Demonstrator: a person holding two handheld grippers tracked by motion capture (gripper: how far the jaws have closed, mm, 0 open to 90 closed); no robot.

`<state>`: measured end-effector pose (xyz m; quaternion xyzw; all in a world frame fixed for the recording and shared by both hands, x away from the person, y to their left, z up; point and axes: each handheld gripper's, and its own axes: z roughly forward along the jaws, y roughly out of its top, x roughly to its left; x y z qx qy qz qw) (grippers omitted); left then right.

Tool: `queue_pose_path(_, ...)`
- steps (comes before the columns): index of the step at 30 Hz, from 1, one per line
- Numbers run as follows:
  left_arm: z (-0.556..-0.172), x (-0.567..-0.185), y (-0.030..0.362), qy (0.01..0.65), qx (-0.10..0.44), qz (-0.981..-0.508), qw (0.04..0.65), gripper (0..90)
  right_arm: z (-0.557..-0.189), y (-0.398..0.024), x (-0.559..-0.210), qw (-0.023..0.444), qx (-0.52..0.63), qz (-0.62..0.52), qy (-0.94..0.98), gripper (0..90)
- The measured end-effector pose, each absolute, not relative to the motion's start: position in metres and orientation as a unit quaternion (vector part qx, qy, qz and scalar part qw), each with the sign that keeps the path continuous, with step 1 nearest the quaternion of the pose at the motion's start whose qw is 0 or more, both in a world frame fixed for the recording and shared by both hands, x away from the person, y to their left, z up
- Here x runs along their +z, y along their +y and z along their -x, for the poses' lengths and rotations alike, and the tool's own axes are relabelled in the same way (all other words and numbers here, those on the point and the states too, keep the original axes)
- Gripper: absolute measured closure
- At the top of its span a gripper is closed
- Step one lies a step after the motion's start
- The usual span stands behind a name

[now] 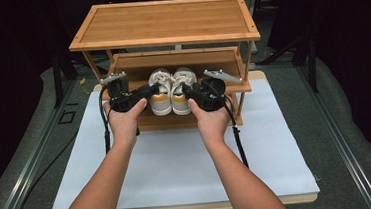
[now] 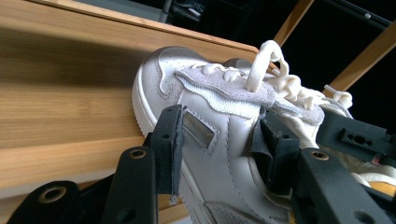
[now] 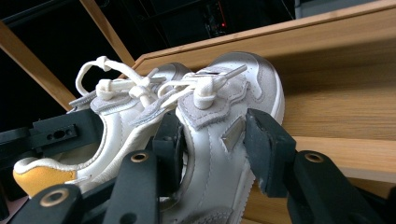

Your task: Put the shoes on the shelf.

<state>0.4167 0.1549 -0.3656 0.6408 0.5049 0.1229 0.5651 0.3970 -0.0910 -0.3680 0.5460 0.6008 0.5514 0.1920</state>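
While the two white sneakers sit side by side on the middle shelf (image 1: 135,63) of the bamboo shoe rack (image 1: 164,21), the left tongs (image 1: 153,89) clasp the left sneaker (image 1: 160,94) and the right tongs (image 1: 186,90) clasp the right sneaker (image 1: 181,91).

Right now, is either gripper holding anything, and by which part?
Each holds one sneaker by its sides: the left gripper the left sneaker, the right gripper the right sneaker.
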Motion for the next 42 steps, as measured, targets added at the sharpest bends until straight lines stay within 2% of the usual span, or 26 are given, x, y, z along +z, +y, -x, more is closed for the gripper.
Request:
queue_pose_path(1,-0.419,-0.365,0.155,0.508,0.121,-0.639,0.565,57.0,-0.401,-0.093,-0.368,0.181,0.548,-0.551,0.603,58.2)
queue_pose_path(11,-0.432,-0.361,0.15,0.513,0.117,-0.645,0.555,56.9,-0.414,-0.093,-0.362,0.189,0.535,-0.559,0.605,58.1)
queue_pose_path(20,-0.44,-0.363,0.151,0.521,0.103,-0.637,0.558,56.2,-0.423,-0.096,-0.363,0.169,0.536,-0.569,0.6,57.6)
queue_pose_path(28,-0.445,-0.362,0.154,0.522,0.089,-0.635,0.562,53.2,-0.429,-0.099,-0.362,0.158,0.539,-0.566,0.603,54.5)
queue_pose_path(30,-0.446,-0.361,0.158,0.517,0.081,-0.63,0.574,49.8,-0.429,-0.099,-0.362,0.157,0.542,-0.564,0.604,53.2)
queue_pose_path(42,-0.449,-0.36,0.159,0.519,0.076,-0.626,0.577,48.8,-0.434,-0.102,-0.361,0.146,0.557,-0.562,0.594,50.2)
